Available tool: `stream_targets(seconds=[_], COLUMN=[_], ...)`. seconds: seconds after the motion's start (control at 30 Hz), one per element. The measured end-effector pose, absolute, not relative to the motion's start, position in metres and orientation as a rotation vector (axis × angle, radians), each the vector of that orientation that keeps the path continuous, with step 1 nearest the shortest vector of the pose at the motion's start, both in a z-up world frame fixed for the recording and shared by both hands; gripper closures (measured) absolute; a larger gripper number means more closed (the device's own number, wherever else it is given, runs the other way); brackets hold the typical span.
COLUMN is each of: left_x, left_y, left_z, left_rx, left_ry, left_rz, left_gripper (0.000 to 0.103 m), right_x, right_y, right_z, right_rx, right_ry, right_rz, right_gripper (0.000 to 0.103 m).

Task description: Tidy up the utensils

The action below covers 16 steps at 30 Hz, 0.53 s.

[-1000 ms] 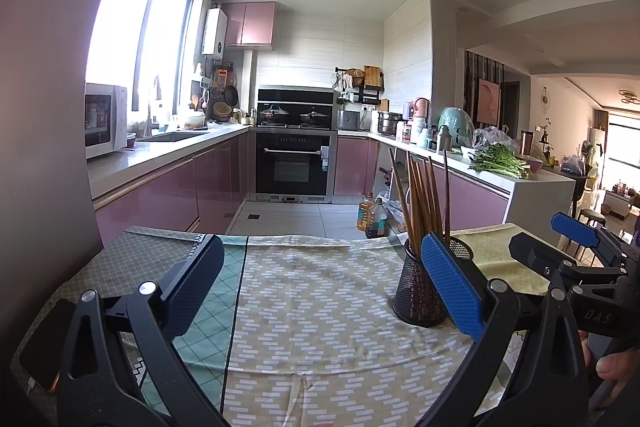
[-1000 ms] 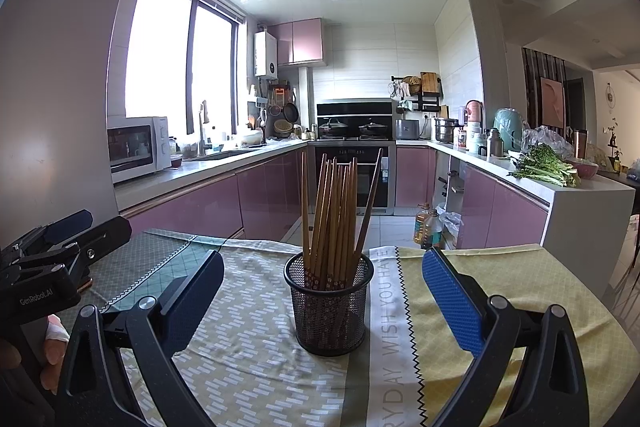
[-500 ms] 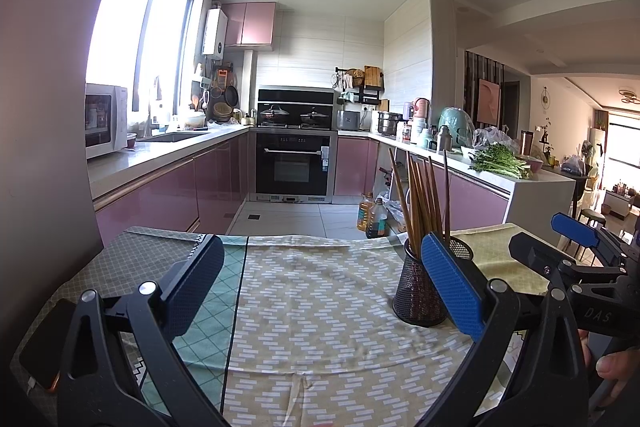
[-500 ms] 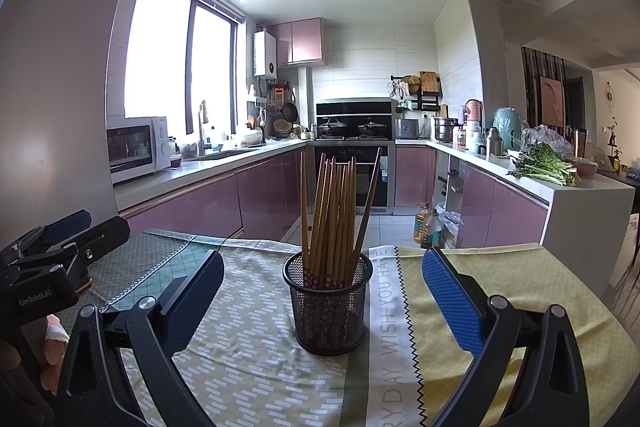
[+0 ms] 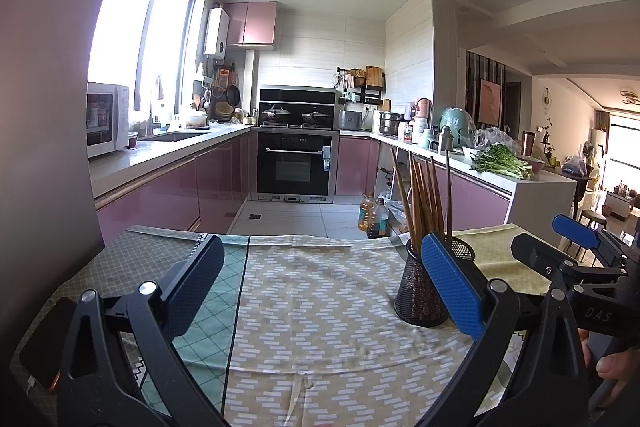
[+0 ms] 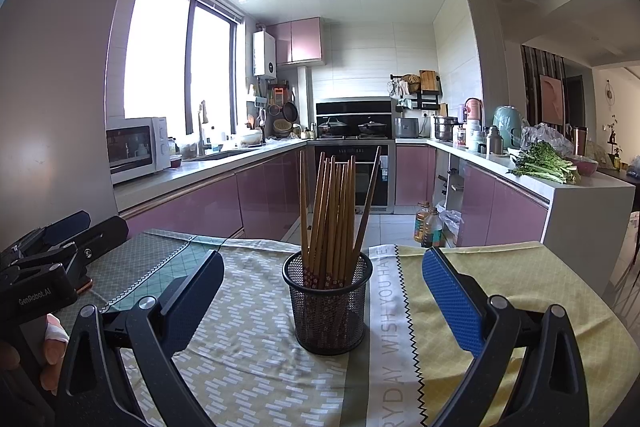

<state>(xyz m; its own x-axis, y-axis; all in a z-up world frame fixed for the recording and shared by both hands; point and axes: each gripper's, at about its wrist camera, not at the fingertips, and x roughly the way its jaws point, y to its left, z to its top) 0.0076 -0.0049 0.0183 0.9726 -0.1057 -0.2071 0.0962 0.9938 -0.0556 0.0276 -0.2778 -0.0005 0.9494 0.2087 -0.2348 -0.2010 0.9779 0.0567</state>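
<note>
A black mesh holder (image 6: pixel 327 301) stands upright on the clothed table, filled with several wooden chopsticks (image 6: pixel 334 211). My right gripper (image 6: pixel 323 297) is open and empty, its jaws wide on either side of the holder, just short of it. In the left wrist view the holder (image 5: pixel 420 291) stands to the right, partly behind the blue right pad. My left gripper (image 5: pixel 324 285) is open and empty over the cloth, left of the holder. The right gripper (image 5: pixel 568 255) also shows at that view's right edge.
The table (image 6: pixel 520 275) carries green, patterned and yellow cloths. A phone (image 5: pixel 44 343) lies at its left edge. Beyond the far edge are the kitchen floor, pink cabinets, an oven (image 5: pixel 294 167) and oil bottles (image 5: pixel 372 215).
</note>
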Motion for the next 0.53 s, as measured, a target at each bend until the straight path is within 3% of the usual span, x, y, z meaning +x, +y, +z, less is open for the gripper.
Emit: stream_targets(seconds=[0.27,0.53], left_x=[0.006,0.035], left_y=[-0.010,0.003], left_z=[0.016,-0.006], left_rx=[-0.024,-0.043], left_ry=[0.204,0.354], left_rz=[-0.100,-0.085], left_gripper=[0.006,0.006], right_x=[0.028,0.064], right_y=[-0.278,-0.311], right_z=[-0.002,-0.025], right_rx=[0.033,0.004], right_ry=[0.244,0.396], right_rz=[0.205,0.114], right_gripper=[0.007,0.007])
